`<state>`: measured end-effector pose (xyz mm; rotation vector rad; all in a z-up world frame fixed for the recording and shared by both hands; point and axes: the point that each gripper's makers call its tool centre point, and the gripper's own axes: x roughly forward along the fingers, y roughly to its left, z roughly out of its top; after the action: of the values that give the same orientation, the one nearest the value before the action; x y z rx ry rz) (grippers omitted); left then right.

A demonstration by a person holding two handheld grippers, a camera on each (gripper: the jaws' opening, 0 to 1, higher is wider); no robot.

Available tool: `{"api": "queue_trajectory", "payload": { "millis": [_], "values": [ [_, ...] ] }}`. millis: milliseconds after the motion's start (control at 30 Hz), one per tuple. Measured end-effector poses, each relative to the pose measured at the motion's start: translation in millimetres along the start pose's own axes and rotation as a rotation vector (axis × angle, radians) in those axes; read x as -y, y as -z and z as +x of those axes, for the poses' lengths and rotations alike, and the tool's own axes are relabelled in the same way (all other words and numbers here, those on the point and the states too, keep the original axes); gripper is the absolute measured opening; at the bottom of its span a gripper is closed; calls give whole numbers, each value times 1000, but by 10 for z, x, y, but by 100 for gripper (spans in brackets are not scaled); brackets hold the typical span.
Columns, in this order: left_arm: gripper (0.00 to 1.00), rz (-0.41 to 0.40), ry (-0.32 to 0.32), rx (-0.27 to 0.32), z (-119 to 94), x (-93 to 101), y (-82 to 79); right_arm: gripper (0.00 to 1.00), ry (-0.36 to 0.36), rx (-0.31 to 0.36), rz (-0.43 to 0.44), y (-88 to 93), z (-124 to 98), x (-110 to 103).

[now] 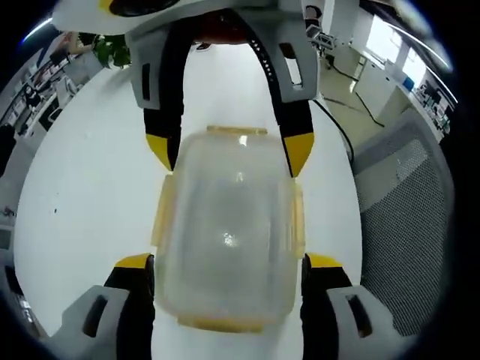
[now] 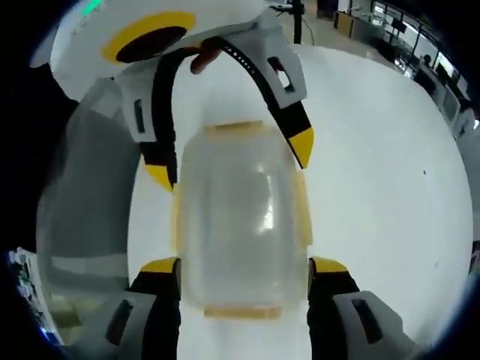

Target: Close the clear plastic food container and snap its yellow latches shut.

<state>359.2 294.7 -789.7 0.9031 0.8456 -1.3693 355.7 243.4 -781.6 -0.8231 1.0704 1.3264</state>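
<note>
In the left gripper view, the left gripper (image 1: 229,271) stood wide at the bottom of the frame, its jaws on both sides of the clear food container (image 1: 229,232) in the centre, on the white desk (image 1: 82,187). The yellow latches (image 1: 163,210) lay along its edges. At the top, the right gripper (image 1: 231,150) was also wide, around the far end. A mesh chair (image 1: 409,217) was at the right.

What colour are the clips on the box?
Yellow latches, clearest in the left gripper view.
</note>
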Motion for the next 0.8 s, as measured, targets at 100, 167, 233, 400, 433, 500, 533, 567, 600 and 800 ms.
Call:
{"api": "queue_trajectory", "payload": {
  "millis": [100, 167, 233, 400, 433, 500, 533, 567, 600, 800],
  "values": [
    [78, 27, -5, -13, 0, -10, 20, 67, 33, -37, -54, 28, -39, -15],
    [78, 28, -4, -15, 2, -11, 15, 67, 38, -39, -53, 28, -38, -39],
    [78, 30, -5, -16, 6, -11, 16, 70, 46, -39, -53, 34, -26, -46],
    [79, 35, -13, -25, 24, -17, 17, 73, 105, -74, -111, 113, 54, -25],
    [79, 35, -13, -27, 26, -16, 18, 73, 100, -62, -85, 100, 69, -60],
    [79, 39, -15, -27, 29, -20, 21, 73, 108, -56, -77, 88, 48, -38],
    [79, 40, -15, -27, 27, -19, 21, 73, 108, -51, -73, 88, 47, -35],
    [79, 40, -15, -27, 26, -17, 22, 73, 108, -44, -68, 86, 49, -31],
    [79, 42, -14, -27, 25, -15, 20, 73, 107, -42, -69, 86, 50, -30],
    [79, 67, -21, -50, 41, -23, 41, 73, 119, -7, -47, 64, 51, -42]
  ]
}}
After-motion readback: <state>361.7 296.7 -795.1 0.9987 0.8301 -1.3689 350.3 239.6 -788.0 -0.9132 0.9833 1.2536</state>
